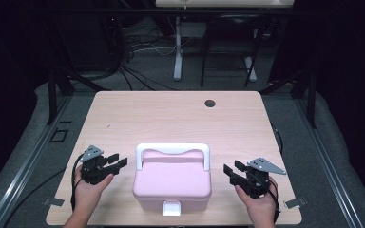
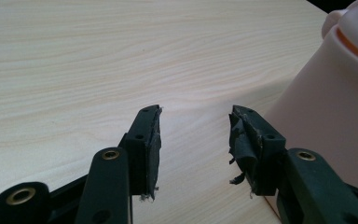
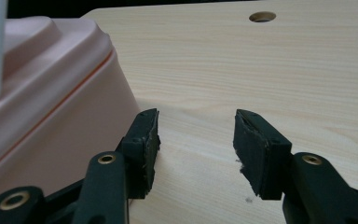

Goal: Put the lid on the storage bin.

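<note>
Both pairs of jaws stand wide apart with nothing between them but bare wood. On the left gripper (image 1: 115, 164), held in the person's left hand (image 1: 89, 190), the black pads (image 2: 152, 151) gape over the pale tabletop, and the pad (image 2: 243, 142) on the box side looks frayed, with scraps of its covering hanging loose. The right gripper (image 1: 232, 171), in the right hand (image 1: 260, 205), is spread just as far, its pads (image 3: 145, 149) clear of everything.

Between the two sits a pink box (image 1: 172, 183) with its lid closed, near the front edge of the light wooden table (image 1: 171, 114) and roughly midway across it. A white handle (image 1: 172, 149) arches over the back of the lid (it stands upright rather than folded down), and a white latch (image 1: 171, 208) shows on the front wall facing the person.

Each gripper lies to one side of the box, tips angled inward toward it, close but apart from it. In the left gripper view the pink wall (image 2: 326, 116) rises just beside the right-hand jaw; in the right gripper view the box (image 3: 51, 93) fills the space beside the left-hand jaw, an orange seam visible where lid meets base. A round cable hole (image 1: 210, 103) marks the far side of the table, well apart from the box.
</note>
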Available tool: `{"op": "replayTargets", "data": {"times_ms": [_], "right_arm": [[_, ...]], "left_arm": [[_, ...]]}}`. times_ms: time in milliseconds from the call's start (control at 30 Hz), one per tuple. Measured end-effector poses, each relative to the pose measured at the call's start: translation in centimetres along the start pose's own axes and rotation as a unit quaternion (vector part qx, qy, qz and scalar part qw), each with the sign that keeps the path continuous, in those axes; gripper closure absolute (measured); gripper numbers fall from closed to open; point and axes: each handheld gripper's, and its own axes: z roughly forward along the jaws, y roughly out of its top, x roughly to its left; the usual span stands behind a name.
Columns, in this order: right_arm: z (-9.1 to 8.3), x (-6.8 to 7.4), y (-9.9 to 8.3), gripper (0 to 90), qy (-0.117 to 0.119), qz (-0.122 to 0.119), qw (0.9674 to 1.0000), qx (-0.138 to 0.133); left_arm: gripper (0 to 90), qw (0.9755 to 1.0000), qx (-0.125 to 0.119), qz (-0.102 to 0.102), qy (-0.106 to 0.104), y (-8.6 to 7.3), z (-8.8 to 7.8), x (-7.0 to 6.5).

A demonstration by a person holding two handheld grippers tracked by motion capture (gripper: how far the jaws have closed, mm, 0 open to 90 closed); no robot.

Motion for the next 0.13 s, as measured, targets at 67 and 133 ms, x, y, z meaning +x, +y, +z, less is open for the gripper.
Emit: {"op": "replayTargets", "data": {"times_ms": [67,133], "right_arm": [[0.17,-0.12,-0.15,50.1,-0.002,0.0,1.0,0.003],[0.22,-0.24,-0.2,50.0,-0.003,0.001,1.0,0.006]], "left_arm": [[52.9,1.0,-0.005,-0.004,-0.001,-0.05,-0.02,0.06],[52.6,1.0,-0.006,-0.006,-0.002,0.11,-0.31,0.15]]}}
